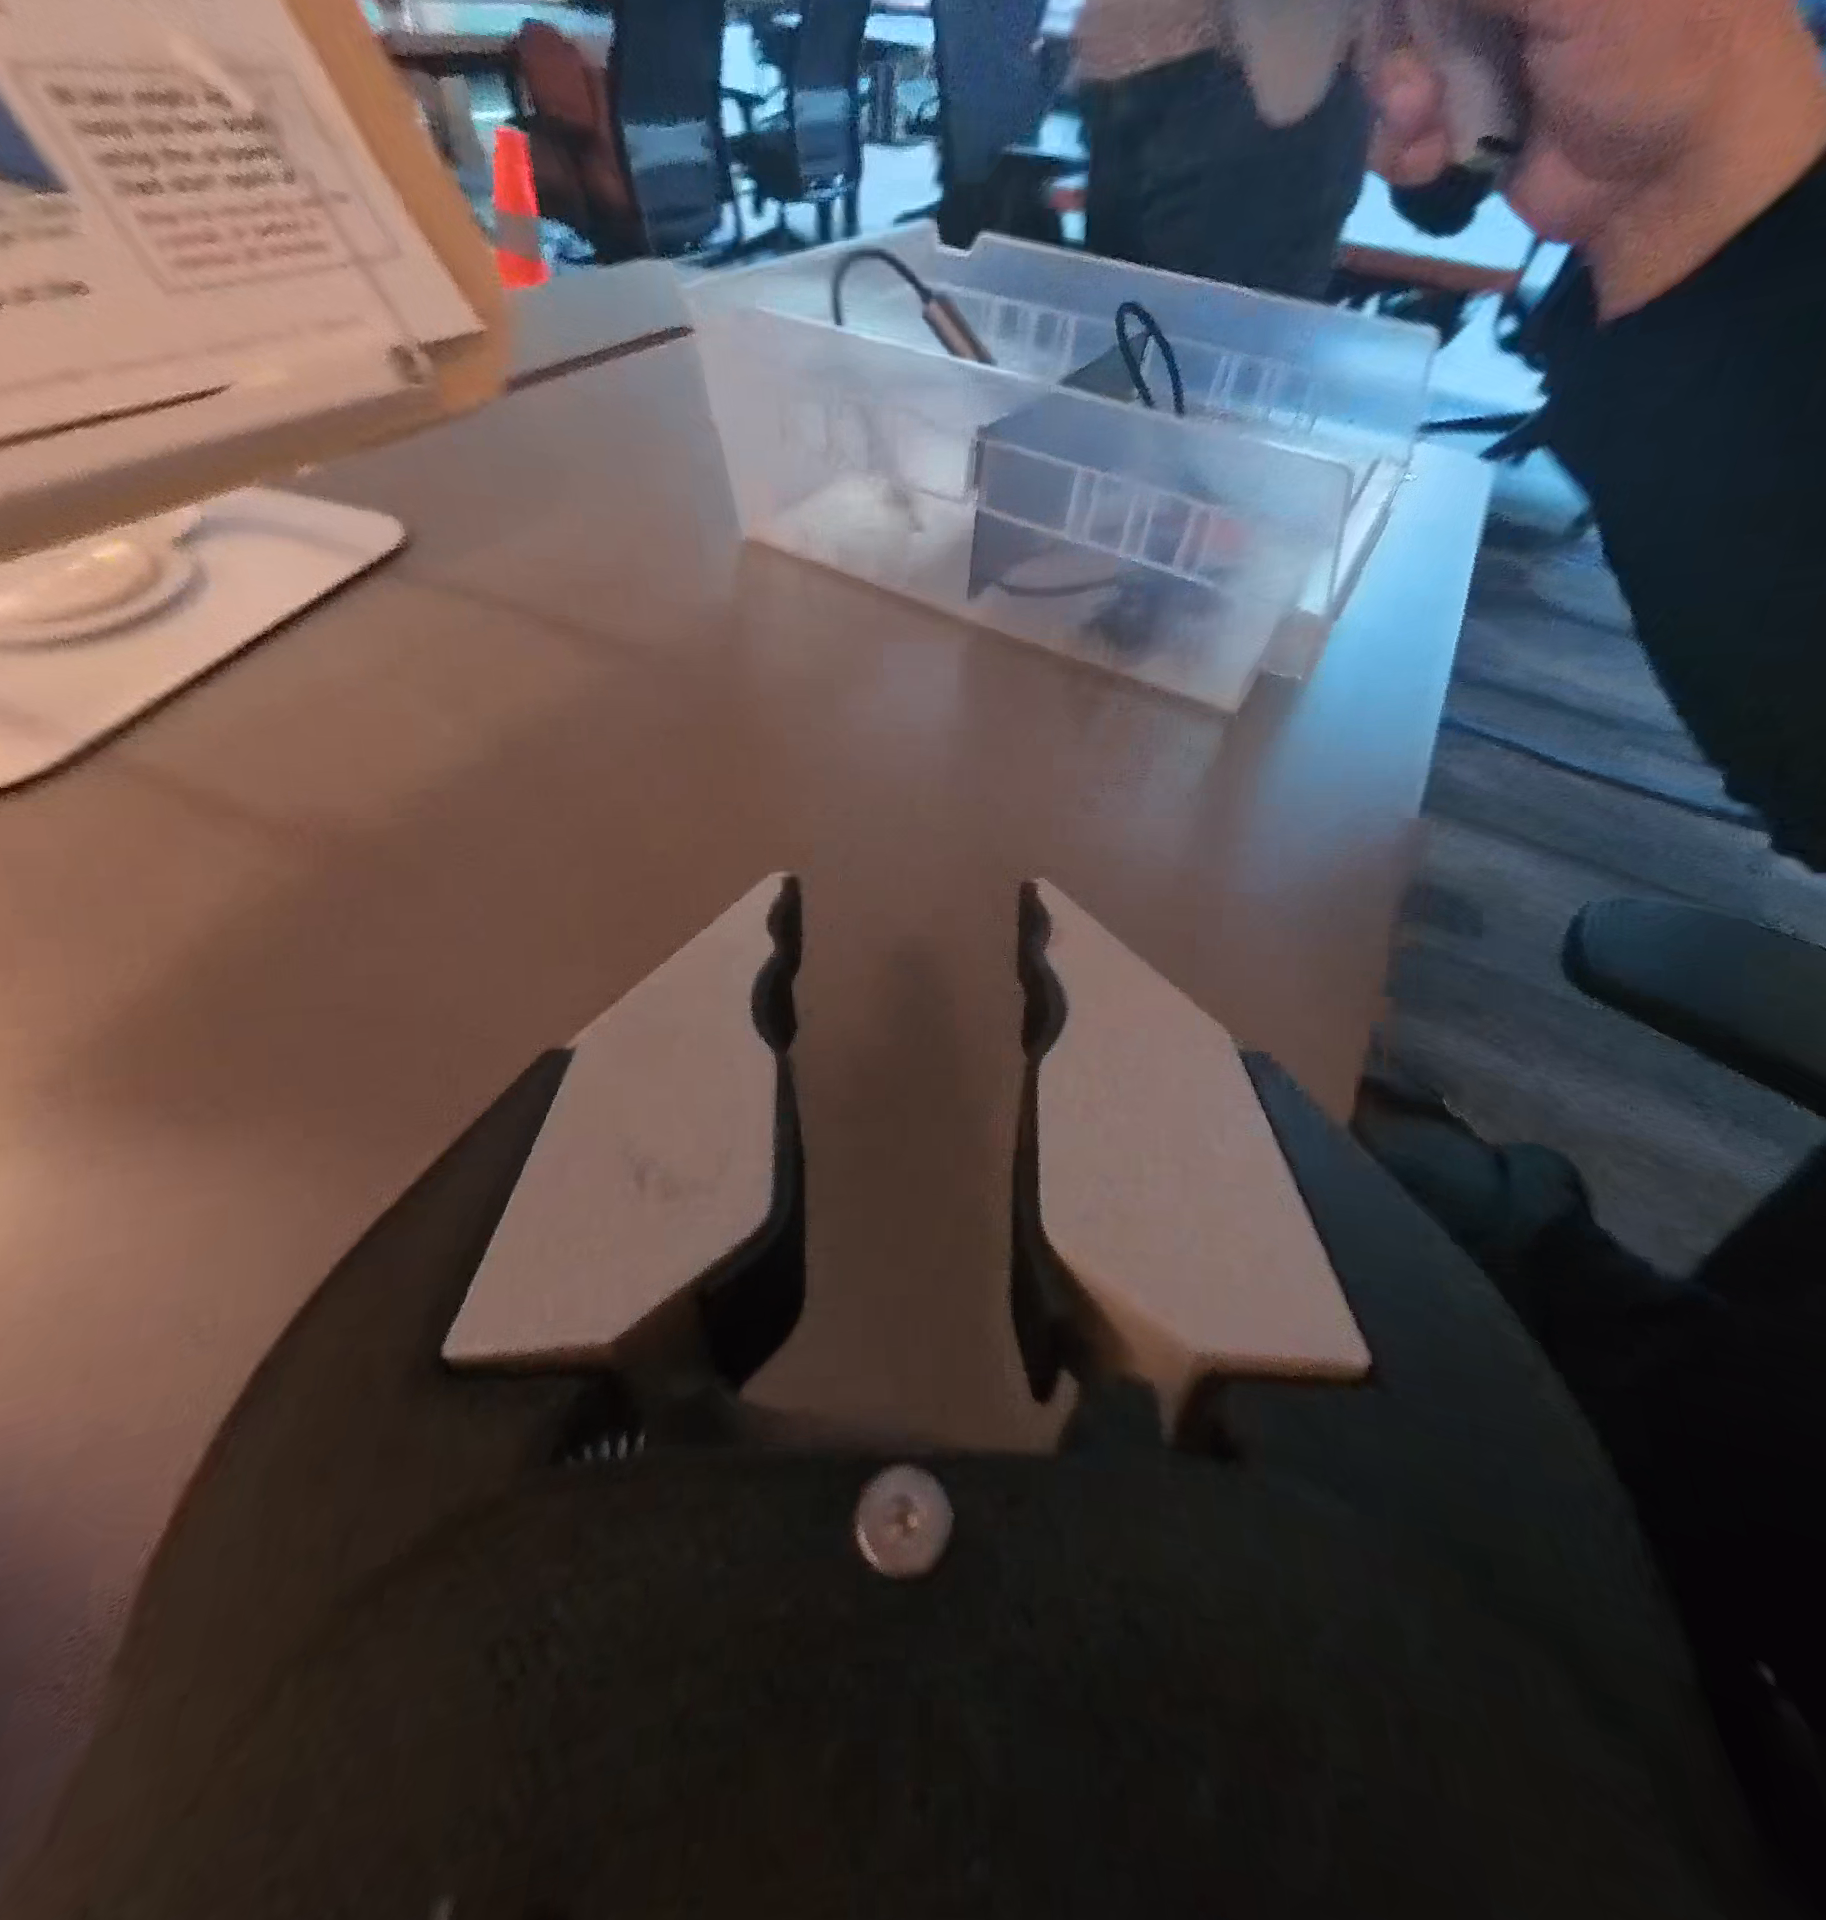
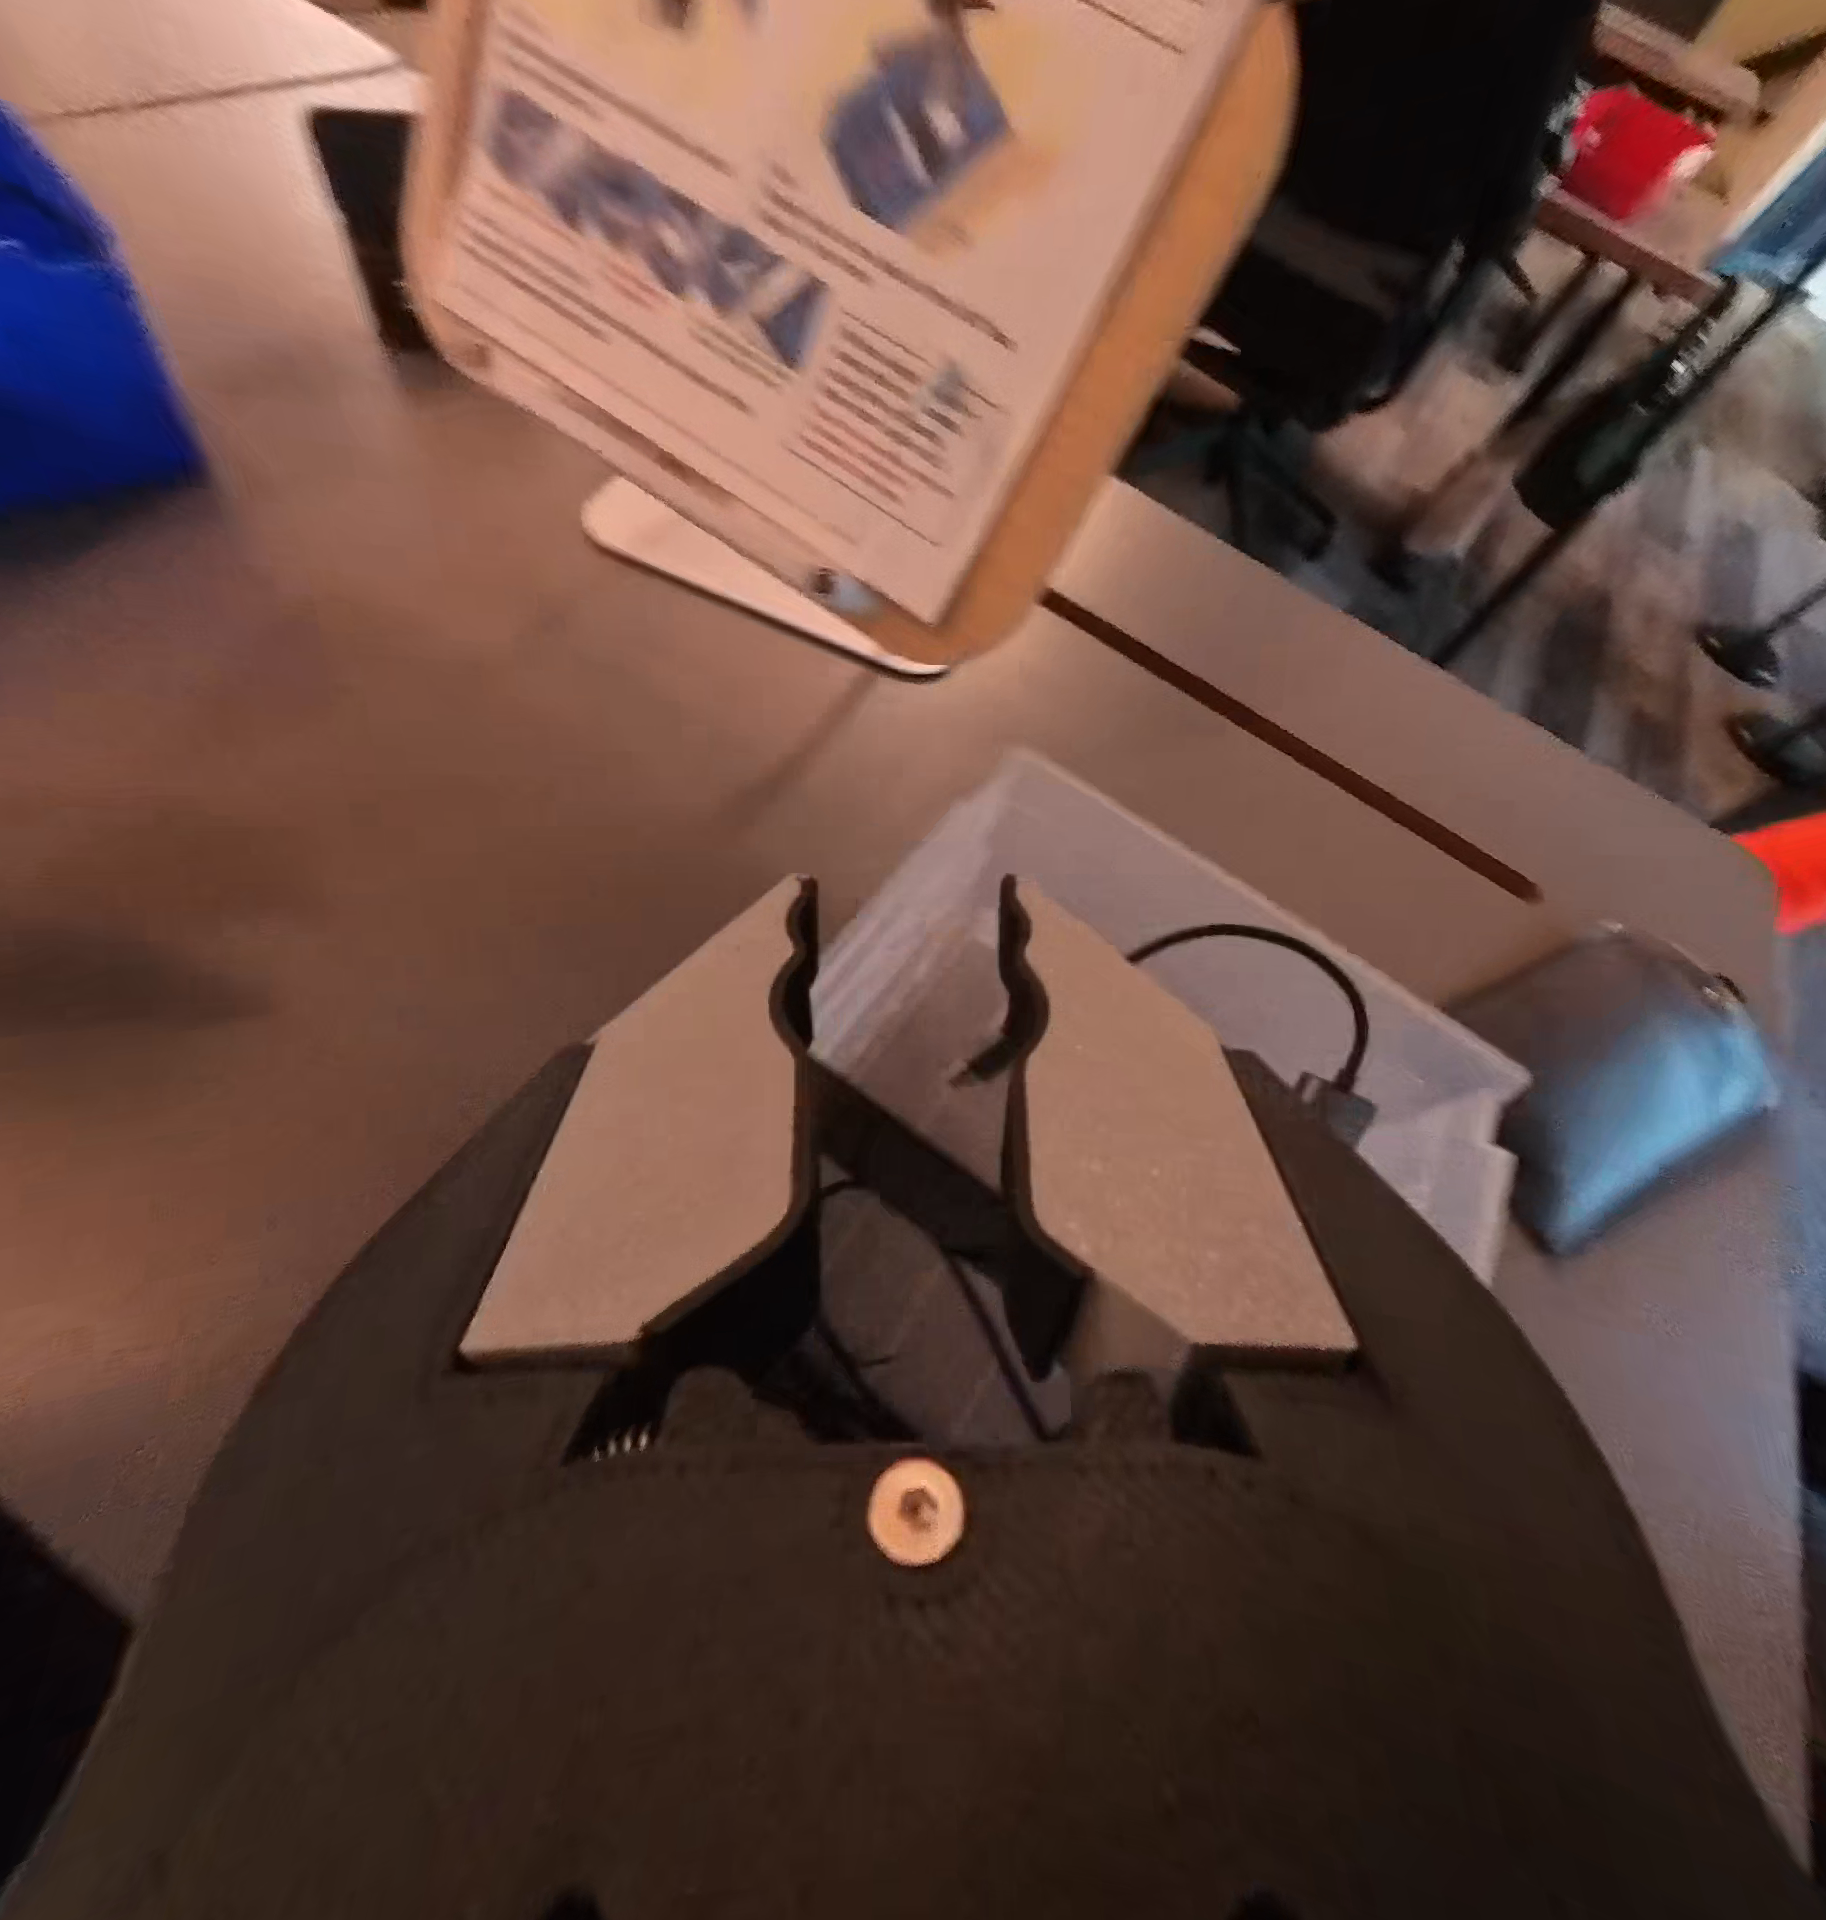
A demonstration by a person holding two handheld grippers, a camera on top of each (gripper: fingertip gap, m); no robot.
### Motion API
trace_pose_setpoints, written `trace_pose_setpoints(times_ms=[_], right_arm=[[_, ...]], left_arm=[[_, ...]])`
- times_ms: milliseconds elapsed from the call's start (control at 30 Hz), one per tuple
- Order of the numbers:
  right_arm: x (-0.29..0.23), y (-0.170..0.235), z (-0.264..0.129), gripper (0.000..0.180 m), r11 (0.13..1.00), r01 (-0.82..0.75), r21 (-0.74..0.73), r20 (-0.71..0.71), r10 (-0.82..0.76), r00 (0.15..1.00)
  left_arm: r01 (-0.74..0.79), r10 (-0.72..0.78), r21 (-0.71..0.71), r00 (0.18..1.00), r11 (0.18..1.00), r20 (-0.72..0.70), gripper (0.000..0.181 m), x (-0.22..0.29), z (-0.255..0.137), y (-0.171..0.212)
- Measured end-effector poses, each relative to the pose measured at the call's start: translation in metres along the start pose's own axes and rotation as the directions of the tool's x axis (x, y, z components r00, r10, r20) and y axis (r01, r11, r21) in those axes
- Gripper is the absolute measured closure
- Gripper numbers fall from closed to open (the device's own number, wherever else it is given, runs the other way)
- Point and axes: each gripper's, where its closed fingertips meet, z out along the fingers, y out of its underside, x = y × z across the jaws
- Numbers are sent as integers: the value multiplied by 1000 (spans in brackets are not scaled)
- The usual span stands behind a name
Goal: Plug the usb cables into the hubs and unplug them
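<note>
Ahead-left of the left gripper point(image 1: 909, 894), parted and empty over bare table point(image 1: 576, 790), stands a sign holder point(image 1: 161, 208). Farther ahead-right, the clear bin point(image 1: 857, 416) holds black usb cables point(image 1: 1148, 353). The right gripper point(image 2: 907, 894), also parted and empty, hovers over that bin, a grey pouch point(image 2: 1636, 1101) to its right.

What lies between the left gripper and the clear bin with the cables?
In the left wrist view, only bare brown table lies between the open left gripper and the clear bin.
</note>
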Motion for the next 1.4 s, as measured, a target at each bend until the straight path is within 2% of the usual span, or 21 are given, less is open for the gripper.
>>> trace_pose_setpoints(times_ms=[100,200,267,333,400,467,533,600,667,733,833,900,1033,1200,1233,1267,1333,1400], right_arm=[[-35,4,-12,150,999,38,19,56,-39,998],[-71,3,-21,151,998,31,59,153,-40,987],[-91,-1,-24,152,996,-12,87,226,-8,974],[-111,-4,-23,151,994,-43,97,292,13,956],[-127,-6,-21,151,994,-33,101,325,-2,946],[-141,-6,-17,151,996,2,88,341,-32,940],[-154,-6,-15,151,996,43,72,349,-65,935],[-162,-10,-17,151,995,66,80,345,-90,934],[-168,-12,-20,151,994,63,93,358,-92,929],[-176,-11,-22,152,994,32,103,400,-71,914],[-182,0,-16,152,997,33,68,437,-60,897],[-181,4,-9,152,998,42,52,432,-60,900],[-187,0,-5,152,998,34,59,462,-57,885],[-190,-4,-11,152,994,63,89,466,-98,879],[-191,-5,-14,152,993,66,96,469,-103,877],[-191,-5,-16,152,993,68,100,471,-107,876],[-190,-4,-19,152,992,78,104,465,-118,877],[-188,-4,-25,153,991,76,113,462,-120,879]], left_arm=[[-89,86,7,976,996,200,140,-17,-76,-12],[-130,101,33,887,991,450,145,-47,-173,-26],[-51,61,-34,858,998,509,148,-66,-221,-9],[96,-29,-114,876,989,482,135,-77,-243,24],[192,-119,-150,911,970,394,124,-74,-239,49],[228,-161,-163,924,960,346,128,-71,-223,62],[206,-125,-190,922,960,366,121,-73,-207,66],[147,-61,-245,943,958,328,117,-62,-192,62],[92,-11,-284,961,954,276,121,-53,-185,51],[48,25,-265,964,963,263,127,-58,-188,26],[-5,76,-202,935,979,347,135,-101,-202,-25],[17,95,-254,902,967,420,138,-151,-205,-38],[205,47,-484,888,851,458,128,-250,-184,0],[341,-48,-658,906,671,421,128,-298,-156,61],[352,-54,-679,907,645,418,138,-301,-153,68],[348,-35,-704,908,619,418,151,-304,-152,74],[289,67,-775,918,562,390,166,-307,-157,74],[213,259,-814,879,540,401,171,-318,-173,46]])
